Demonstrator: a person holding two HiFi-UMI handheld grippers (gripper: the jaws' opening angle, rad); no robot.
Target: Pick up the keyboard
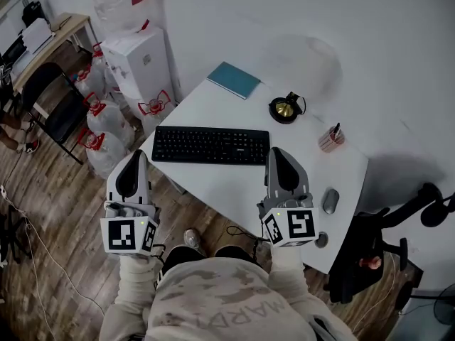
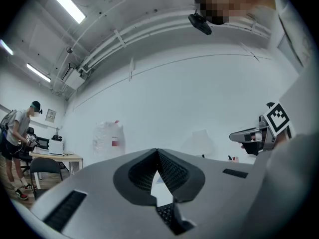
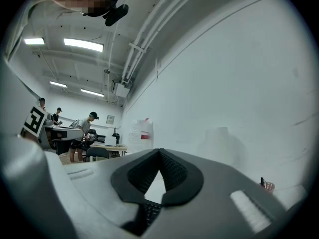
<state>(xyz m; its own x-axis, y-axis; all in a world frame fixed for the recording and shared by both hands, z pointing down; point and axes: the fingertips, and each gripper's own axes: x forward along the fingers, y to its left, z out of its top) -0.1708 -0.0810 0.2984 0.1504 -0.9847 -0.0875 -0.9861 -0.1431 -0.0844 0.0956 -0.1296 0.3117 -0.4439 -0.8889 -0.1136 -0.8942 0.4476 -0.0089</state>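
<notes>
Both grippers are held out level in front of the person, each with its jaws pressed together and nothing between them. The left gripper (image 1: pixel 132 158) hangs off the near-left edge of the white table (image 1: pixel 234 187), over the wooden floor, with its nose short of the near-left corner of the black keyboard (image 1: pixel 211 145). The right gripper (image 1: pixel 279 153) is over the tabletop, and its nose is just beside the keyboard's right end. I can't tell from here whether it touches.

The keyboard lies flat across the near part of the table, long side towards the person, with both short ends free. To its right are a grey mouse (image 1: pixel 330 200) and a small striped pen cup (image 1: pixel 330 139). Behind it sit a round black object with a brass centre (image 1: pixel 285 109) and a teal notebook (image 1: pixel 234 80), all well apart from it. Water bottles (image 1: pixel 106 123) stand on the floor to the left.

I'd judge the keyboard a light, stiff plastic slab, long and thin. It should hold its shape if lifted by the ends, but it would lever badly if taken from one end alone. It sits low on a smooth top, so a nudge could slide it away. The keys give under pressure, so the bare frame at each short end looks the better hold, one gripper per end. The jaws would have to open first and get one pad under the rim.
</notes>
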